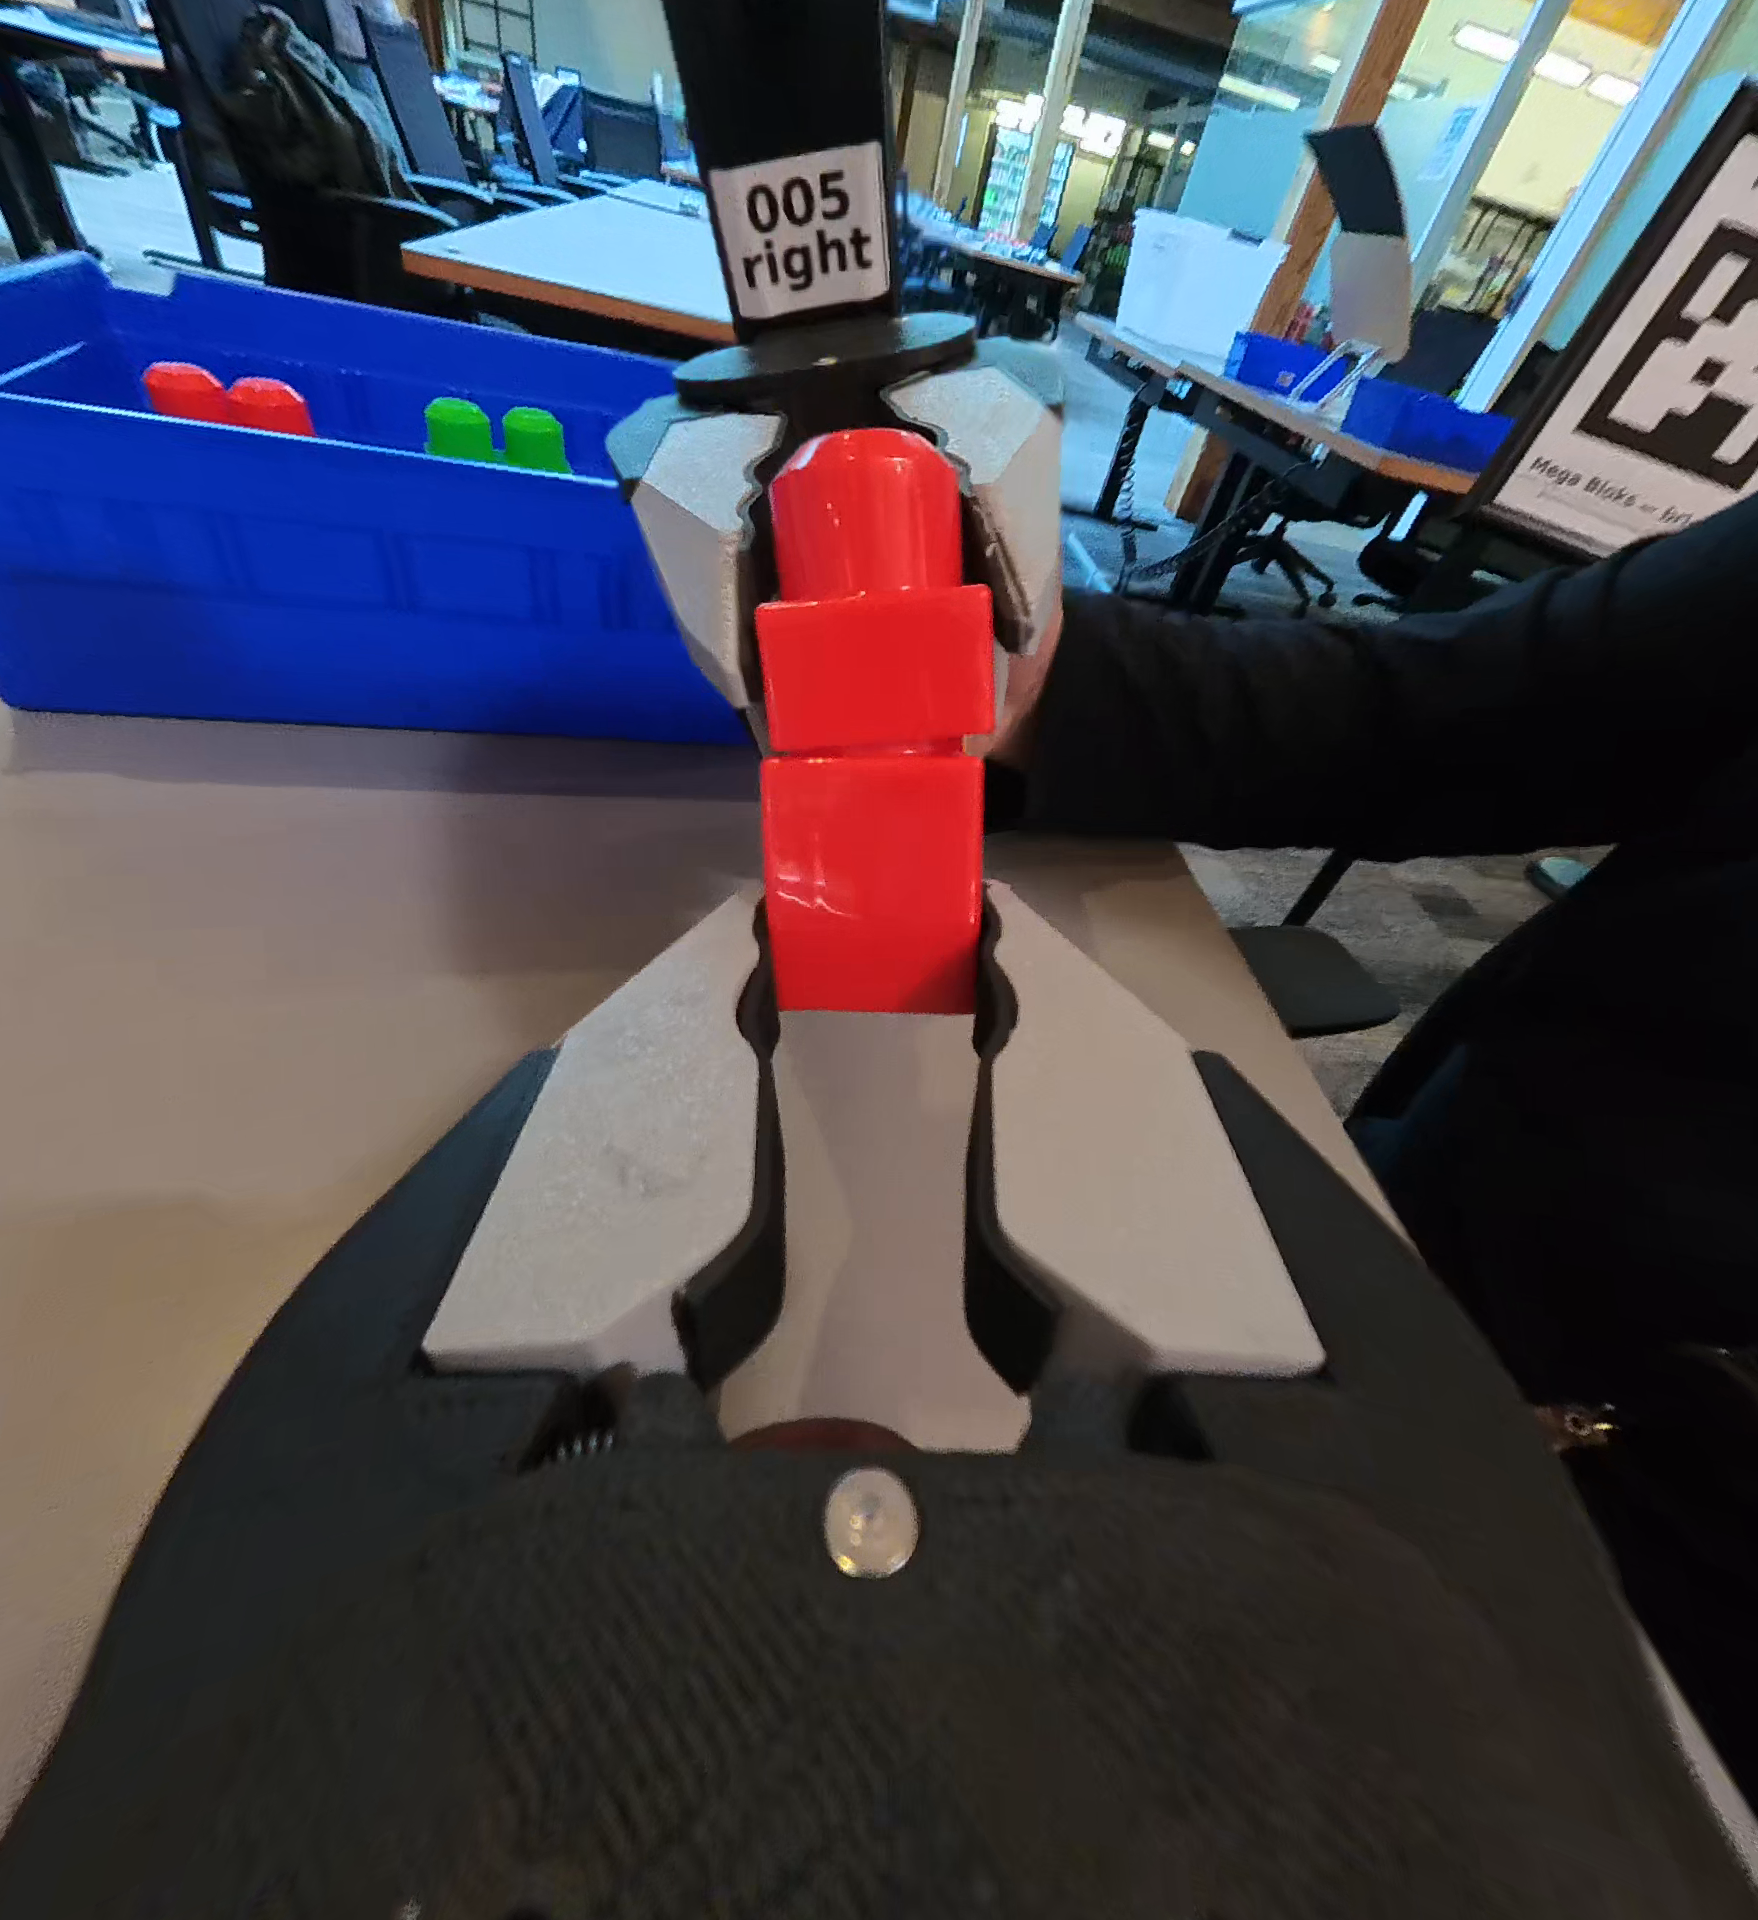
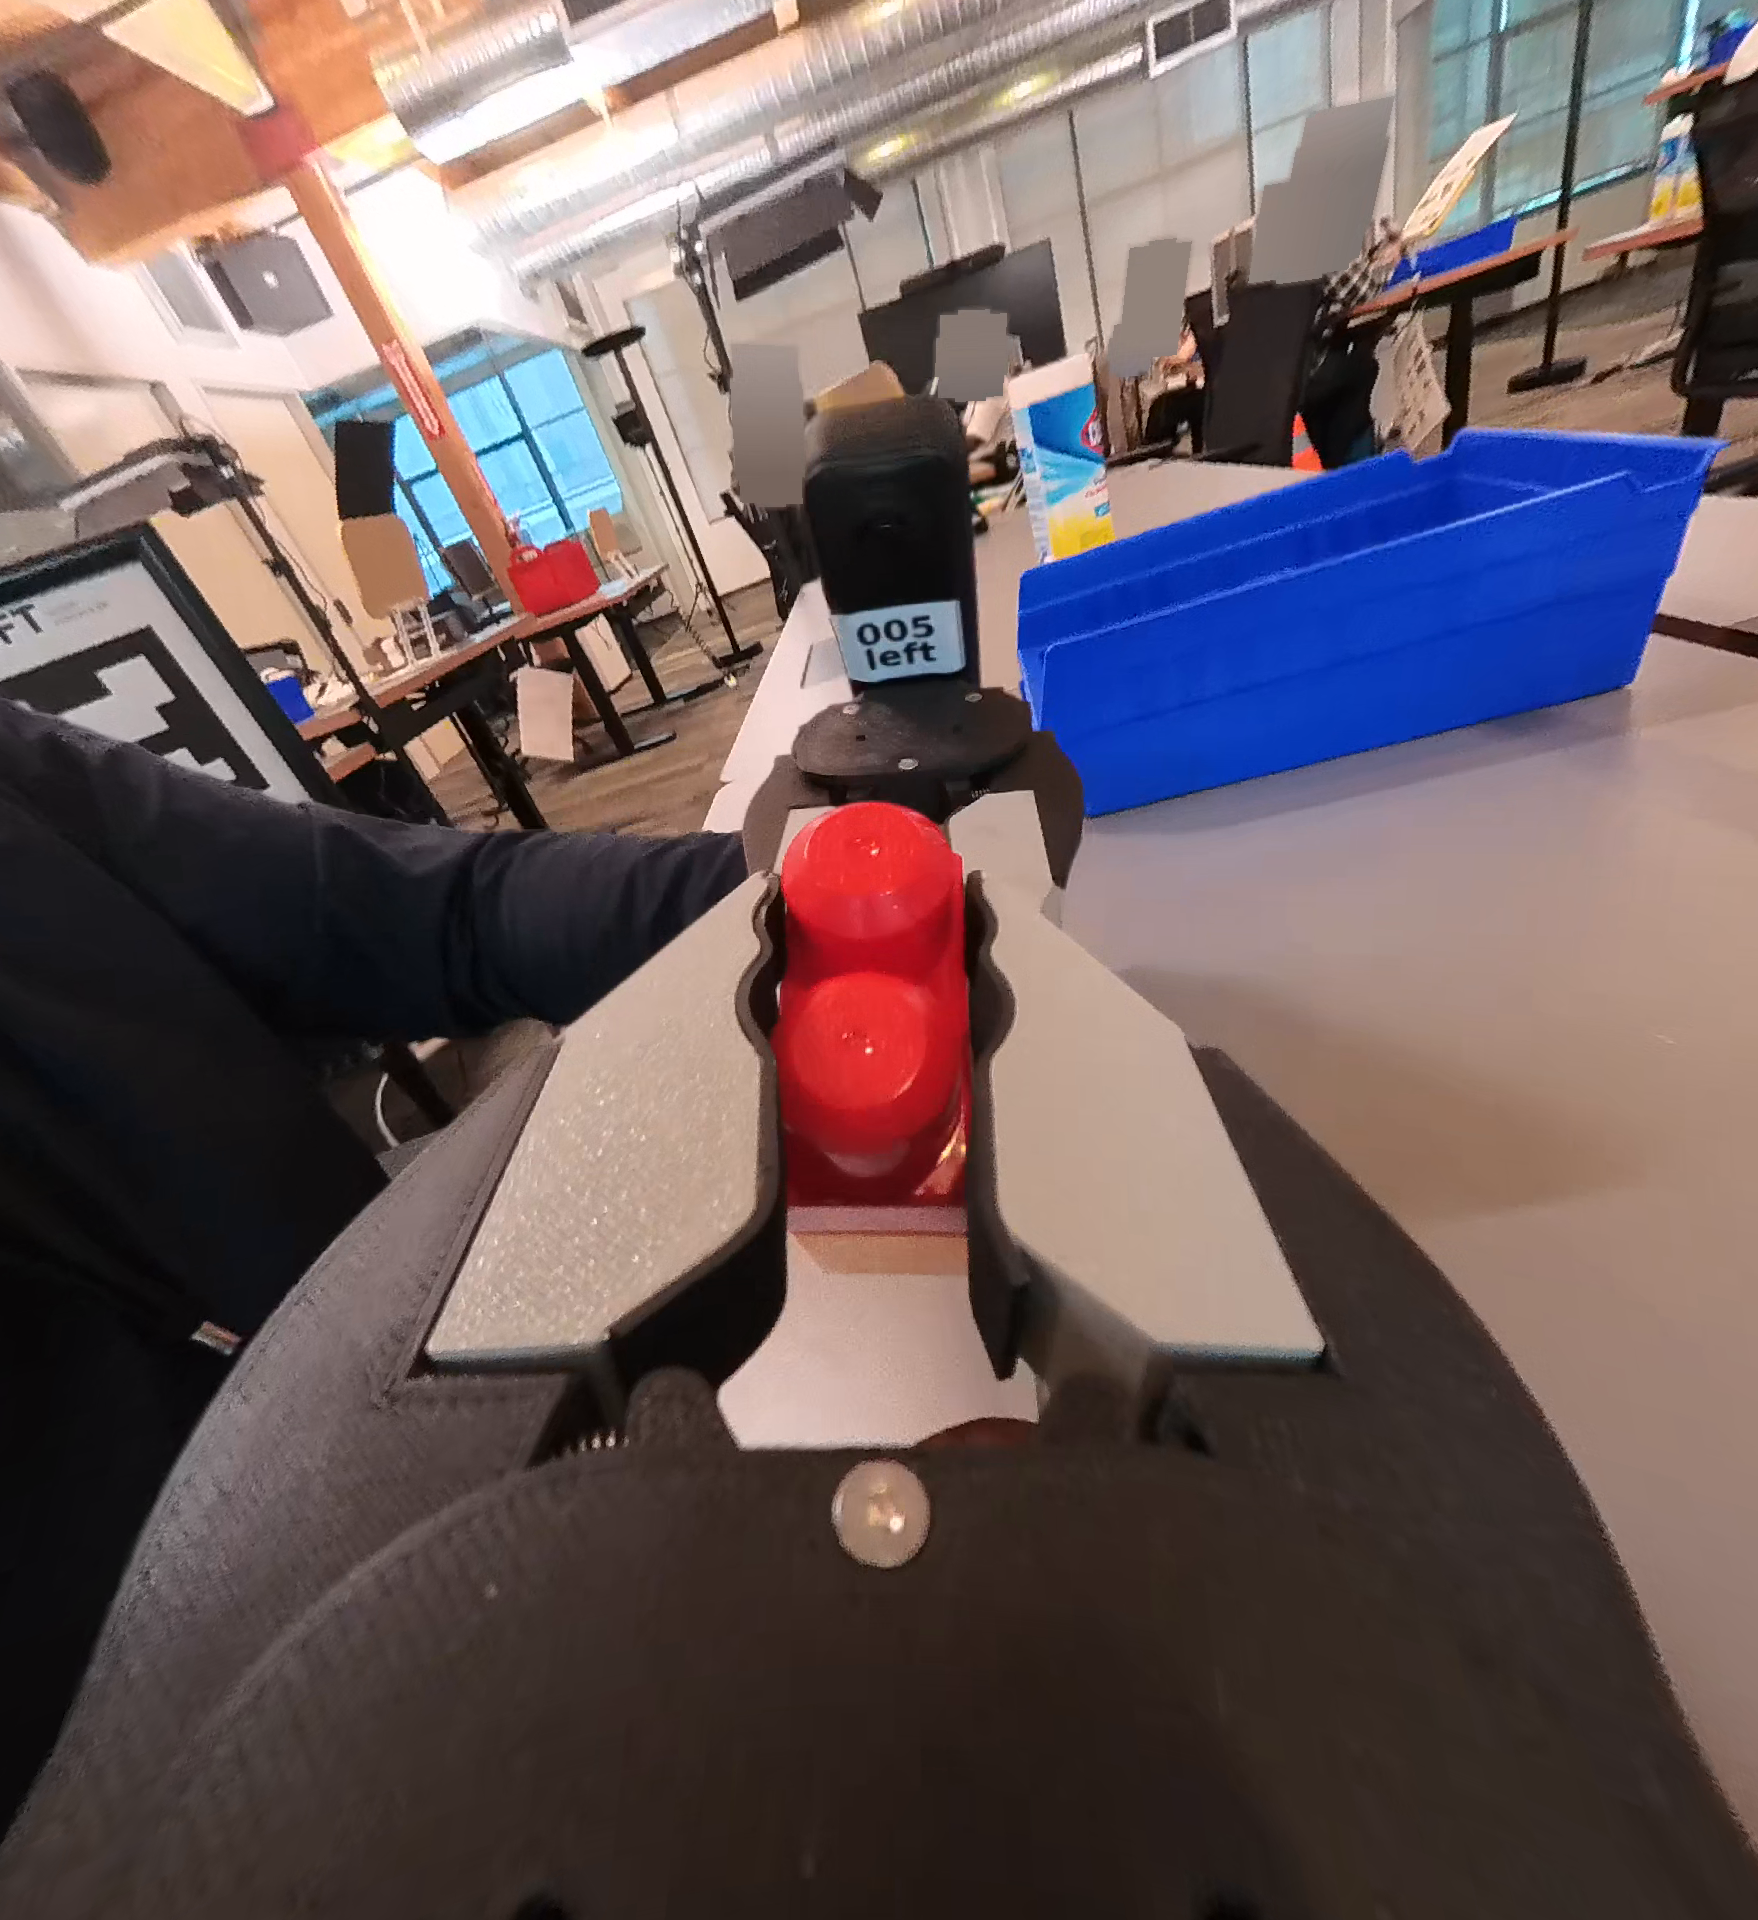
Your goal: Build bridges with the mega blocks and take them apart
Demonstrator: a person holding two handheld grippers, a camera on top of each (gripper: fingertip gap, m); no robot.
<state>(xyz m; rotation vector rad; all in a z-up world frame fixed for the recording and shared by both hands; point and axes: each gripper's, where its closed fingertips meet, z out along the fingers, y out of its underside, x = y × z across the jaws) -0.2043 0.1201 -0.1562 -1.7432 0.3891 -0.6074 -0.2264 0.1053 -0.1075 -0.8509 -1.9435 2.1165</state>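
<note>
The left gripper [image 1: 875, 966] clamps the lower red block [image 1: 870, 873] between its jaws — the right gripper [image 2: 873, 935] grips the upper red block [image 2: 870, 1029], slightly parted.

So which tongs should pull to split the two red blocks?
Right, probably. The right tongs clamp the upper red block, and a gap shows at the seam. The left tongs grip the lower red block squarely by its sides, a steady anchor.
</note>
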